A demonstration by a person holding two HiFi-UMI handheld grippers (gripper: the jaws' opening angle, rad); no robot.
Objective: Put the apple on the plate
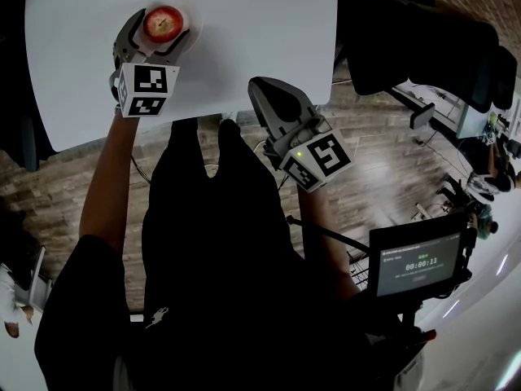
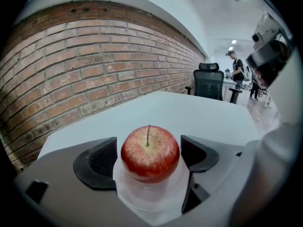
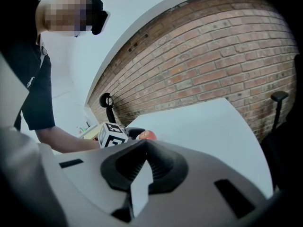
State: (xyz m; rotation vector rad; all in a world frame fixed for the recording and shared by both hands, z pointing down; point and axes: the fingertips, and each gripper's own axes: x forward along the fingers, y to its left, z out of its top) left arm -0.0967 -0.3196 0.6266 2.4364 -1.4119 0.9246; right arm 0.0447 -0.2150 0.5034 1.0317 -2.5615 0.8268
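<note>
A red apple (image 1: 163,23) (image 2: 150,152) stands stem up on a small clear plate (image 1: 192,16) (image 2: 151,197) at the near left of the white table (image 1: 260,23). My left gripper (image 1: 160,29) (image 2: 149,157) is open around the apple, with one jaw close on each side and a thin gap showing on the left. Over the table's front edge, my right gripper (image 1: 259,84) (image 3: 144,148) hangs shut and holds nothing. From the right gripper view, the apple (image 3: 149,135) peeks out beside the left gripper's marker cube (image 3: 112,136).
A brick wall (image 2: 94,56) runs along the table's far side. A black office chair (image 1: 423,47) (image 2: 209,82) stands past the table's right end. A screen with a timer (image 1: 419,263) sits at my lower right. People stand far off (image 2: 235,65).
</note>
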